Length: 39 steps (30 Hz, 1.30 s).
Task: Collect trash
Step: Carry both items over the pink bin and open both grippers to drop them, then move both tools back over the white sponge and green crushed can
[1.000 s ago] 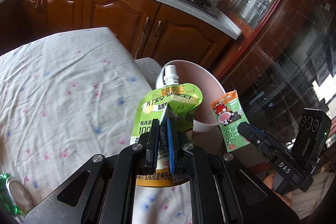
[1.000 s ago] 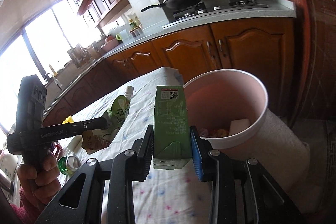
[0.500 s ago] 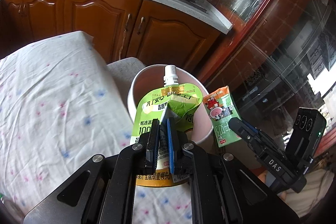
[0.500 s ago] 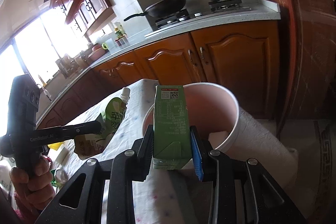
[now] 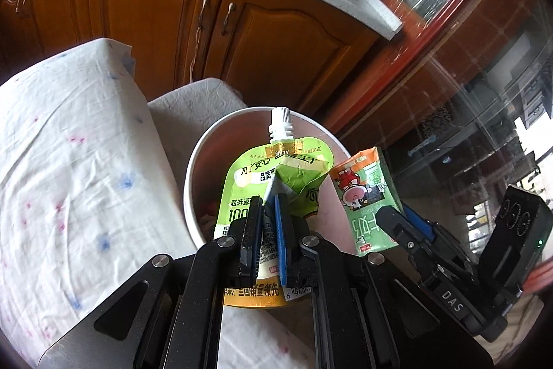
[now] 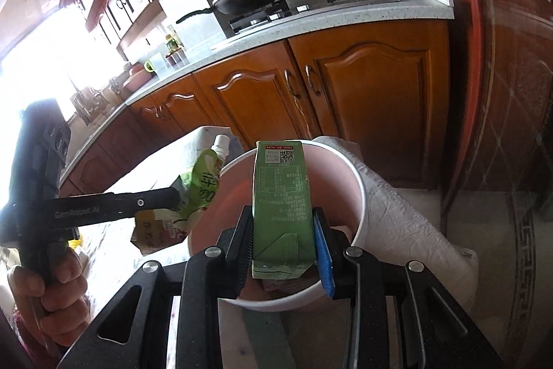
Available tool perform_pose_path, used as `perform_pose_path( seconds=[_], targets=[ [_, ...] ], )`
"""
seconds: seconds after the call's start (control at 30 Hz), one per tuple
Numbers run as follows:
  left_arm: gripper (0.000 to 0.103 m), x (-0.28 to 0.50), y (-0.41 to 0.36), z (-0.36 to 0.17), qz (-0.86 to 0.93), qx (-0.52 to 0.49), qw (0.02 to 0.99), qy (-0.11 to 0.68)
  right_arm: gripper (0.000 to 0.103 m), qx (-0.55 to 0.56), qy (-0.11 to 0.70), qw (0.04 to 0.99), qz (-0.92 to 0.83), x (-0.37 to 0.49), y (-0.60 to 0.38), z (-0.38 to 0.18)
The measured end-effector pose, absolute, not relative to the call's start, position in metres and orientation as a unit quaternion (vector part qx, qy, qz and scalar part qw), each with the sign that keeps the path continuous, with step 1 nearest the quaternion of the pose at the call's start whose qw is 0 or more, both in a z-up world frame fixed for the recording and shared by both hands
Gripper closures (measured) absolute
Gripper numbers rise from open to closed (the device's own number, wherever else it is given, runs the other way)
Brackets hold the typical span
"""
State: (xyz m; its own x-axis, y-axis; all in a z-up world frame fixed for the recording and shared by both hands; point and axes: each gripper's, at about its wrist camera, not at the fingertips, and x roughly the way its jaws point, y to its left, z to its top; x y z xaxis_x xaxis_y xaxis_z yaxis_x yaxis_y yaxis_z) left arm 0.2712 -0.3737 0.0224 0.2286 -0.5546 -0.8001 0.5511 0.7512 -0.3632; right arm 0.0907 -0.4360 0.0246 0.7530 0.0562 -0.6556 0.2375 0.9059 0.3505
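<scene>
Green carton point(image 6: 281, 206), standing tall, is clamped in the right gripper point(image 6: 281, 241) above the pink bin point(image 6: 357, 192), mid-frame; the left gripper point(image 5: 268, 223) pinches the pouch point(image 5: 276, 182) nearby.

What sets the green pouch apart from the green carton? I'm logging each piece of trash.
The spouted pouch is soft, crumpled and lime green with a white cap; the carton is a rigid, darker green box. The left gripper pinches the pouch nearly flat, while the right gripper is spread wider around the carton. Both are held upright at the pink bin.
</scene>
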Motion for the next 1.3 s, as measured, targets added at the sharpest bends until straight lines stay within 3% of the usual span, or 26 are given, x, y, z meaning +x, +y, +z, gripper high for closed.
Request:
perform_pose_path(
  seconds=[0.57, 0.73, 1.1, 1.2, 1.3],
  targets=[
    [0.094, 0.281, -0.397, 0.004, -0.335, 0.032, 0.776, 0.534, 0.066, 0.211, 0.385, 0.897, -0.056, 0.112, -0.449, 0.009],
    [0.086, 0.282, -0.393, 0.004, -0.334, 0.025, 0.775, 0.537, 0.064, 0.220, 0.378, 0.898, -0.055, 0.109, -0.452, 0.012],
    [0.084, 0.275, -0.364, 0.008, -0.328, 0.007, 0.782, 0.530, 0.064, 0.228, 0.368, 0.900, -0.052, 0.102, -0.449, 0.017],
    [0.076, 0.269, -0.349, 0.011, -0.330, -0.011, 0.787, 0.521, 0.057, 0.230, 0.363, 0.902, -0.047, 0.098, -0.445, 0.018],
    [0.064, 0.259, -0.332, 0.016, -0.326, -0.017, 0.802, 0.501, 0.044, 0.236, 0.353, 0.904, -0.041, 0.091, -0.440, 0.020]
  ],
)
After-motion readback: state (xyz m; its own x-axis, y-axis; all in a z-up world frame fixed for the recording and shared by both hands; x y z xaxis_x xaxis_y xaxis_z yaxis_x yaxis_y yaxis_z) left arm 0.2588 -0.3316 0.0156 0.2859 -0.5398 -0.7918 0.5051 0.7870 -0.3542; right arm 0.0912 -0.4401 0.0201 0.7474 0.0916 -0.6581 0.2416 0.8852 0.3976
